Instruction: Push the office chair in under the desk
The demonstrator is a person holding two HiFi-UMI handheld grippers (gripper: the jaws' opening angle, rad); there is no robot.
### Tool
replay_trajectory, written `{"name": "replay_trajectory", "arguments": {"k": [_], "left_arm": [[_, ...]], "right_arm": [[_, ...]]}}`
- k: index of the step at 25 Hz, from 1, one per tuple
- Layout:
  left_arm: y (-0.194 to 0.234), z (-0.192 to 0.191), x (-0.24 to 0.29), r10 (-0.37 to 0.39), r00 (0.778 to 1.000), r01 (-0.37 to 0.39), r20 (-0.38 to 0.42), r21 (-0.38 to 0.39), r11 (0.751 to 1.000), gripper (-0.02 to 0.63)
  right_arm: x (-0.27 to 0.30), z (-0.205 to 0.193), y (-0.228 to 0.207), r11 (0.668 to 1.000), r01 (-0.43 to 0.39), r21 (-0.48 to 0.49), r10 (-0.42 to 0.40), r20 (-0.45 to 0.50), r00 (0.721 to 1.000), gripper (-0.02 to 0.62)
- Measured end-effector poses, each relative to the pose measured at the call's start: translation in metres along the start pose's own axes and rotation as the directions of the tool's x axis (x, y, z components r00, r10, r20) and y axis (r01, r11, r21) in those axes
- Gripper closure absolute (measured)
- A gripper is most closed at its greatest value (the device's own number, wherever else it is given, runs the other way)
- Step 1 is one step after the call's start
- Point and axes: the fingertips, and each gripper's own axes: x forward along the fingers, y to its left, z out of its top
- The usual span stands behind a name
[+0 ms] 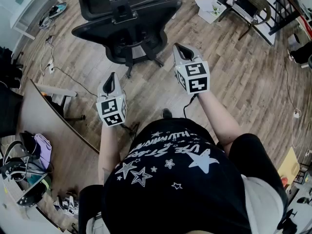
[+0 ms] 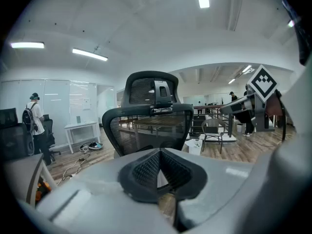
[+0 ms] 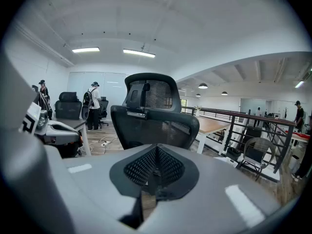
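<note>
The left gripper and the right gripper are both closed, pads together with nothing between them; both hang in the air behind the office chair and touch nothing; each gripper view looks over closed jaws at the mesh backrest, which faces the person, and the headrest above it.

The office chair stands out on the wooden floor, well apart from the desk, not under it; open floor lies between the grippers and the chair's wheeled base.

The desk's long edge runs slantwise along the floor's left side; on the desk near its close end lie headphones and a purple cloth; cables trail over the floor between the desk and a white table at the floor's far left; a white sheet or box, which one I cannot tell, lies on the floor to the chair's right, just beside a wooden chair; a black railing stands behind that; a person with a backpack stands far off by the glass wall.
</note>
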Motion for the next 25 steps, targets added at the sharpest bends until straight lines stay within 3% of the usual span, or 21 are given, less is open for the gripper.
{"name": "replay_trajectory", "arguments": {"k": [14,20,25], "left_arm": [[-0.001,-0.007,0.0,0.017,1.0,-0.017,-0.025,-0.004,1.0,0.604],[-0.005,-0.009,0.002,0.042,0.998,-0.042,-0.037,-0.003,0.999,0.604],[-0.004,-0.002,0.007,0.078,0.996,-0.077,-0.037,0.019,0.997,0.604]], "right_arm": [[0.007,-0.009,-0.001,1.0,-0.019,0.007,0.02,-0.018,1.0,0.597],[0.011,-0.011,-0.017,0.998,0.001,0.065,-0.002,0.015,1.0,0.594],[0.016,-0.011,-0.037,0.998,0.021,0.052,-0.022,0.029,0.999,0.594]]}}
